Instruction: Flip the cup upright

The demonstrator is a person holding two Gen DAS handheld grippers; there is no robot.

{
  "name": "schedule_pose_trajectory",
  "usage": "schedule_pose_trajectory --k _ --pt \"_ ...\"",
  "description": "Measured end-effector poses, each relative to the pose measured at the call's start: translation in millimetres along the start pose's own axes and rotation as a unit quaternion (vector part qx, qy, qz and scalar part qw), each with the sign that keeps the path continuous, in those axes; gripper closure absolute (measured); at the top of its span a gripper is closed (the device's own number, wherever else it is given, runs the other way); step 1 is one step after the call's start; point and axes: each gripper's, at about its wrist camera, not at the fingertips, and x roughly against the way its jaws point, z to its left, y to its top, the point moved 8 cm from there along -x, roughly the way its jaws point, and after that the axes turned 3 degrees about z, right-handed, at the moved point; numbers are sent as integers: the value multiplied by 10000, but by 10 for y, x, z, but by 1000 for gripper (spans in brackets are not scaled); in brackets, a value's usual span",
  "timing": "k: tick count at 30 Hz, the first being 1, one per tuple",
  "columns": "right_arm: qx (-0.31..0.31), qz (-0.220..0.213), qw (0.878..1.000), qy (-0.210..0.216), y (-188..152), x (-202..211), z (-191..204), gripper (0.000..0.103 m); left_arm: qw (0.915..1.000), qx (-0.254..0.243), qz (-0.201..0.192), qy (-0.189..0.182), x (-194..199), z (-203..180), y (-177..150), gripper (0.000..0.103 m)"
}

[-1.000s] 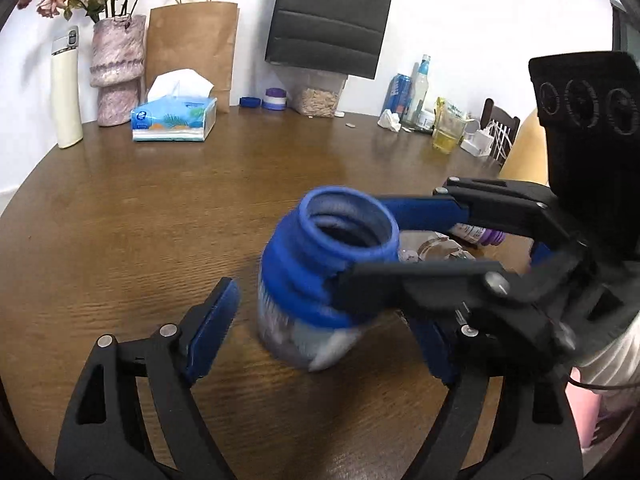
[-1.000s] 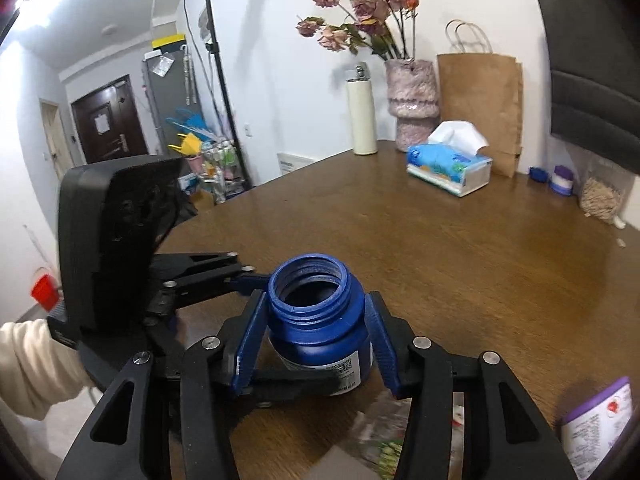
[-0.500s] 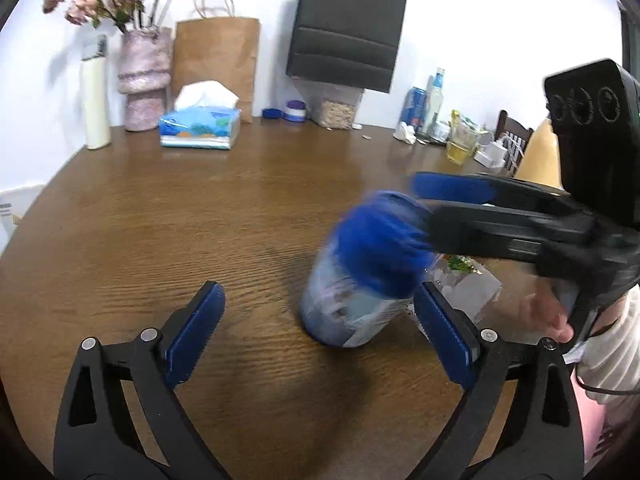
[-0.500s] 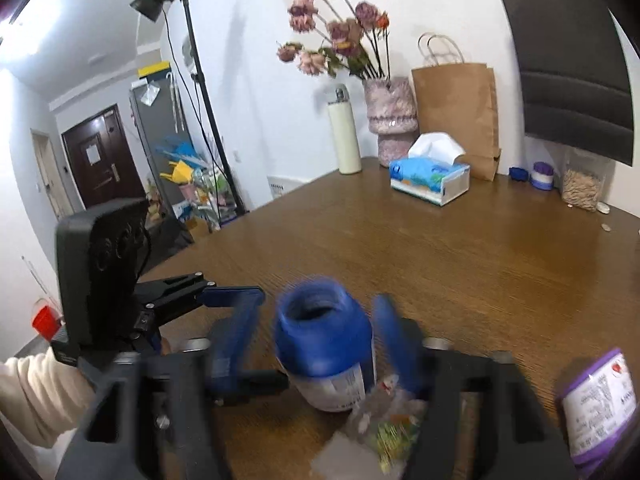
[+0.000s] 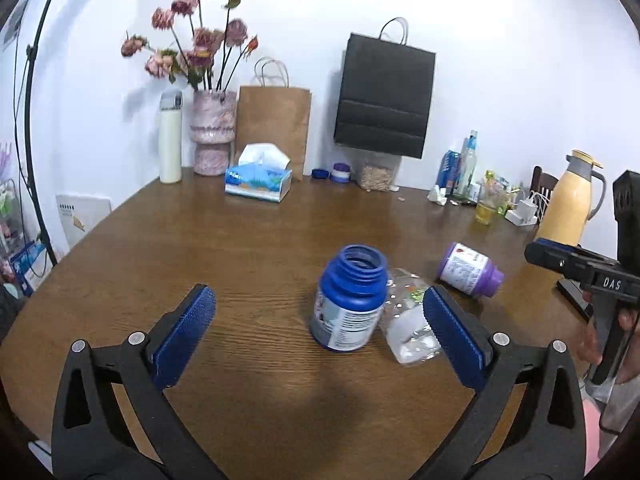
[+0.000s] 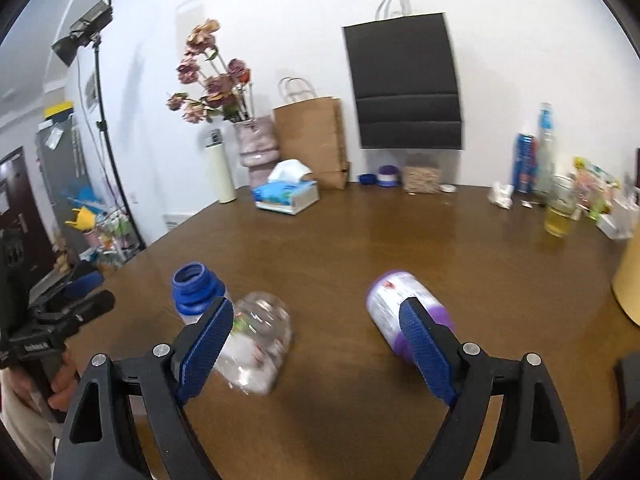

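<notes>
Cup ground: the tabletop (image 5: 240,240) carries three containers, and I place everything else from the blue cup.
Left tool: my left tool (image 5: 317,294) is spread wide and holds nothing. The blue cup sits just ahead of the gap between its fingers.
Right tool: my right tool (image 6: 316,306) is also wide open and empty. It points at bare wood to the right of the blue cup.
Blue cup: the blue cup (image 5: 350,300) stands on its base, mouth up, clear of both tools. I judge this one done.
Purple cup: the purple cup (image 6: 400,312) lies on its side, well right of the blue cup. Its long axis runs from far left to near right, and its darker end is by my right tool's right finger.
Clear cup: the clear cup (image 5: 408,320) lies on its side against the blue cup's right flank, its axis pointing roughly toward me.
Deciding relation: both fallen cups lie right of the blue cup, so my right tool is nearer. I would close across an axis, not along it.
</notes>
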Motion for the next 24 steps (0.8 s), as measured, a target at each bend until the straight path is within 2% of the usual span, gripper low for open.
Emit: schedule_pose_trajectory --k 2,4,9,14,17,22,24 --pt "39 -19 9998 -168 -41 133 -19 14 9997 -103 -152 154 129 -46 36 0" --pt "105 -8 9996 -263 -75 224 -8 14 9994 -163 -263 146 233 -97 58 0" --pt "222 4 9993 -288 -155 297 56 14 9992 -282 -251 136 288 -168 42 0" --pt "249 -35 9989 -399 -237 313 92 14 9984 -256 -271 420 337 -143 16 0" --pt "309 -341 9981 -415 -357 530 144 14 9959 -46 -346 840 520 -124 -50 0" --pt "367 -774 9954 -420 -664 958 286 14 9934 150 -559 995 896 -238 -332 0" --pt "229 -987 9941 -389 -793 1119 329 14 9910 24 -697 1141 1029 -324 -539 0"
